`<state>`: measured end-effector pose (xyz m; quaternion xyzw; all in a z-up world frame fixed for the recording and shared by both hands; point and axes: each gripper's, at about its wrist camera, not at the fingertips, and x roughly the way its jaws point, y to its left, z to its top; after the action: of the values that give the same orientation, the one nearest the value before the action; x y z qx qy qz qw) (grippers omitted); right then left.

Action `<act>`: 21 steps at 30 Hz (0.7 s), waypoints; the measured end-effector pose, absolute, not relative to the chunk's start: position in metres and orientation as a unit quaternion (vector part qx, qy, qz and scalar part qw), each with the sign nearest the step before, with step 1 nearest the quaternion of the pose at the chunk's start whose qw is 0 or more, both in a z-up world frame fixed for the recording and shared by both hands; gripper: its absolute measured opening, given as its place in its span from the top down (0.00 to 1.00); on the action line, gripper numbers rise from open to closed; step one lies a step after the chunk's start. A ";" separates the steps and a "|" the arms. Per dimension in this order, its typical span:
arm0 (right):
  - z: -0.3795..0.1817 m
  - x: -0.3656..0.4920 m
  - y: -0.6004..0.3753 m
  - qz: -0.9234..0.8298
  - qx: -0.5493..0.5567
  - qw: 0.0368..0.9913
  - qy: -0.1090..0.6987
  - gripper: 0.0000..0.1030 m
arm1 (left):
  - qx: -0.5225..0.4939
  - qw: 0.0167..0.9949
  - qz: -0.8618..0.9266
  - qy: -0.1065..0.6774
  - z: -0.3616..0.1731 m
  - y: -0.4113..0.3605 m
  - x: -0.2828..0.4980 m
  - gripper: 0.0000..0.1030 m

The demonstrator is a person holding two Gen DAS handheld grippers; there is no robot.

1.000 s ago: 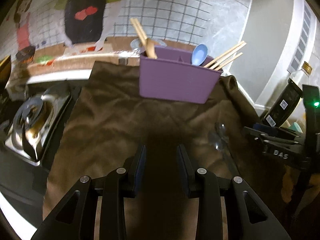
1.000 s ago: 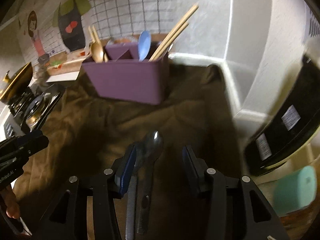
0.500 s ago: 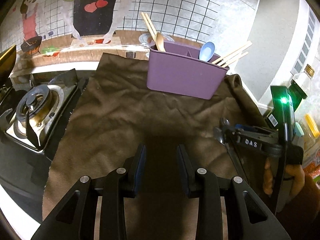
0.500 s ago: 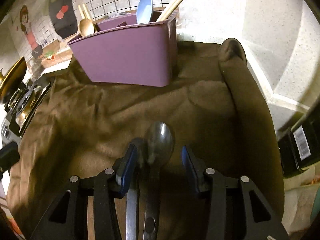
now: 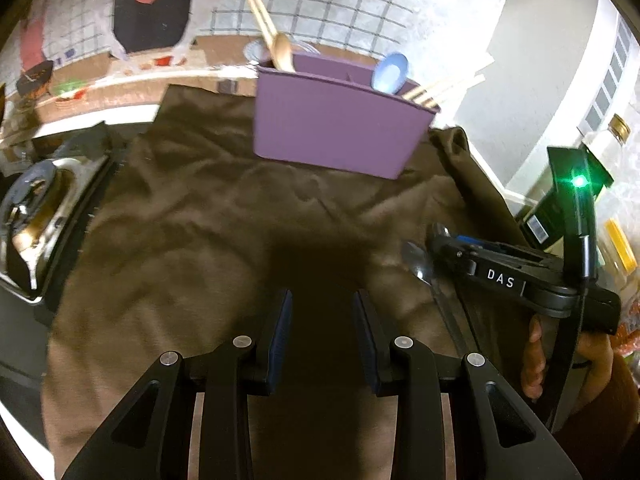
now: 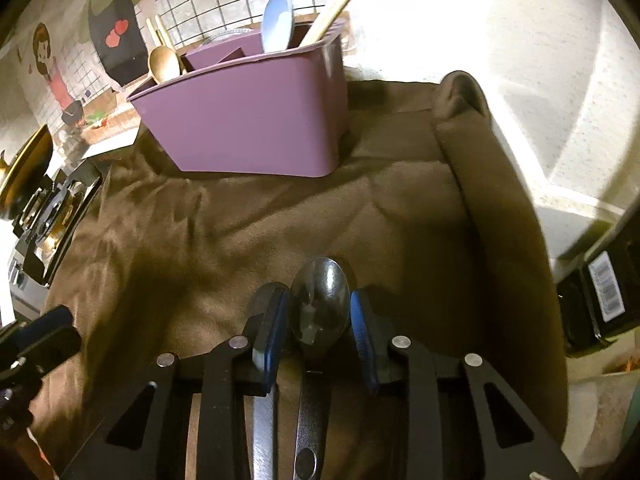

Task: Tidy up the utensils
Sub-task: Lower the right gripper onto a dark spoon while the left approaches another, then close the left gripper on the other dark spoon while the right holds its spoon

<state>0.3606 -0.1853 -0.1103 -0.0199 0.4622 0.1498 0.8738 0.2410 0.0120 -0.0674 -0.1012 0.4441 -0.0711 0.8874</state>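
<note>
Between the right claw's fingers: a metal spoon (image 6: 320,304) lies on the brown cloth (image 6: 224,232), bowl forward, handle running back under the claw

Right claw (image 6: 319,320): jaws apart, one pad on either side of the spoon bowl, close to it; whether the pads touch the metal I cannot tell, and the spoon does not look lifted

Beside the spoon handle: a second metal handle (image 6: 262,432) lies just to the claw's left; its working end is hidden under the finger

Left claw (image 5: 322,332): released, jaws apart over bare cloth, holding nothing; the right claw and spoon sit off to its right

Ahead of both claws: a purple caddy (image 6: 248,128) stands upright at the far edge of the cloth, well apart from the spoon

Caddy contents: a wooden spoon (image 6: 164,64) and chopsticks (image 6: 158,30) in the left end, a blue spoon (image 6: 278,22) further right, more chopsticks (image 6: 340,0) leaning out of the right end; dividers show, but exact compartments are unclear

Progress, as I judge it: mostly done, since several utensils already stand in the caddy

Left to do: grip and lift the metal spoon, carry it forward, drop it in; then the second metal piece
</note>
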 end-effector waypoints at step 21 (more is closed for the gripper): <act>-0.063 0.294 -0.261 0.081 0.040 0.911 0.403 0.71 | -0.012 0.862 -0.162 0.481 -0.098 -0.098 0.271 0.68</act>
<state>0.2940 -0.2609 -0.0634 0.0400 0.4029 0.0808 0.9108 0.2709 -0.0979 -0.0979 -0.0122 0.4805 -0.1618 0.8619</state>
